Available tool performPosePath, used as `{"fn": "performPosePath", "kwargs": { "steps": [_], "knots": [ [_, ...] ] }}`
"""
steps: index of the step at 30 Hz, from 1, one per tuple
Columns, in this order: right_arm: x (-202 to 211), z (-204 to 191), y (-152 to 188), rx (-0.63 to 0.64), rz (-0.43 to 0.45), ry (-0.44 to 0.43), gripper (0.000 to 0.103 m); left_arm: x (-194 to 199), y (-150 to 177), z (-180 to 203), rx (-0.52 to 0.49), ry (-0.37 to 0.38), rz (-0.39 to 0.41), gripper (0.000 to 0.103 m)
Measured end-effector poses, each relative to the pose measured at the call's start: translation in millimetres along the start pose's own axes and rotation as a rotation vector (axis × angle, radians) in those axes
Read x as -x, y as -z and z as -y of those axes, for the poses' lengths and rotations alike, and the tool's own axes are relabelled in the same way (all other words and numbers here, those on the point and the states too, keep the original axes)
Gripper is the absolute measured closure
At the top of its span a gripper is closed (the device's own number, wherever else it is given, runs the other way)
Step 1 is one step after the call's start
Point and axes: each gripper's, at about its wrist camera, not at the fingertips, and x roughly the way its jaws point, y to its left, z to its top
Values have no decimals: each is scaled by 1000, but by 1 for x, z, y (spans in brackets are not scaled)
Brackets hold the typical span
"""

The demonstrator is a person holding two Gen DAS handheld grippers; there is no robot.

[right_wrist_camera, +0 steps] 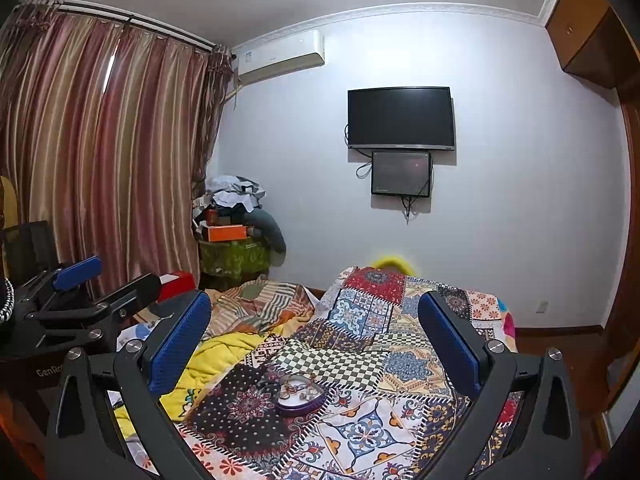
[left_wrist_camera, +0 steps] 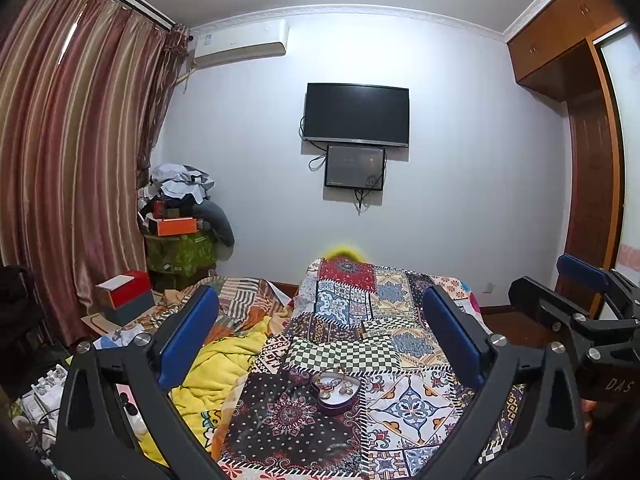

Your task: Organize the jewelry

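A purple heart-shaped jewelry box [left_wrist_camera: 336,394] lies open on the patchwork quilt [left_wrist_camera: 400,344], with several small pieces of jewelry on its white lining. My left gripper [left_wrist_camera: 320,294] hovers above and in front of it, its blue-padded fingers [left_wrist_camera: 188,336] wide apart and empty. In the right wrist view the same box [right_wrist_camera: 300,394] sits low between the spread fingers of my right gripper [right_wrist_camera: 314,300], which is also open and holds nothing. Each gripper shows in the other's view: the right one [left_wrist_camera: 556,284] at the right edge, the left one [right_wrist_camera: 108,280] at the left edge.
A yellow blanket [left_wrist_camera: 224,364] is bunched on the bed left of the quilt. A red and grey box [left_wrist_camera: 124,296] stands at the left, near a pile of clothes and an orange box [left_wrist_camera: 176,226]. Striped curtains [left_wrist_camera: 72,152] hang on the left, a wardrobe [left_wrist_camera: 592,184] stands right.
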Motion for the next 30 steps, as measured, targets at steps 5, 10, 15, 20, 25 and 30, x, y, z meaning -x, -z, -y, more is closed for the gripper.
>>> {"fn": "performPosePath", "kwargs": {
  "steps": [5, 10, 15, 20, 25, 30],
  "knots": [
    [0, 3, 1, -9, -11, 3, 0, -2, 4, 2, 0, 5, -13, 1],
    [1, 7, 1, -18, -16, 2, 0, -4, 3, 5, 2, 4, -22, 1],
    [0, 8, 1, -24, -24, 2, 0, -7, 4, 6, 7, 0, -29, 1],
    [0, 9, 1, -30, -32, 1, 0, -10, 4, 6, 13, -3, -37, 1],
    [1, 10, 0, -34, -36, 0, 0, -13, 5, 5, 14, 4, -46, 0],
    [1, 13, 0, -40, -41, 3, 0, -12, 5, 8, 8, 12, -48, 1]
  ]
}}
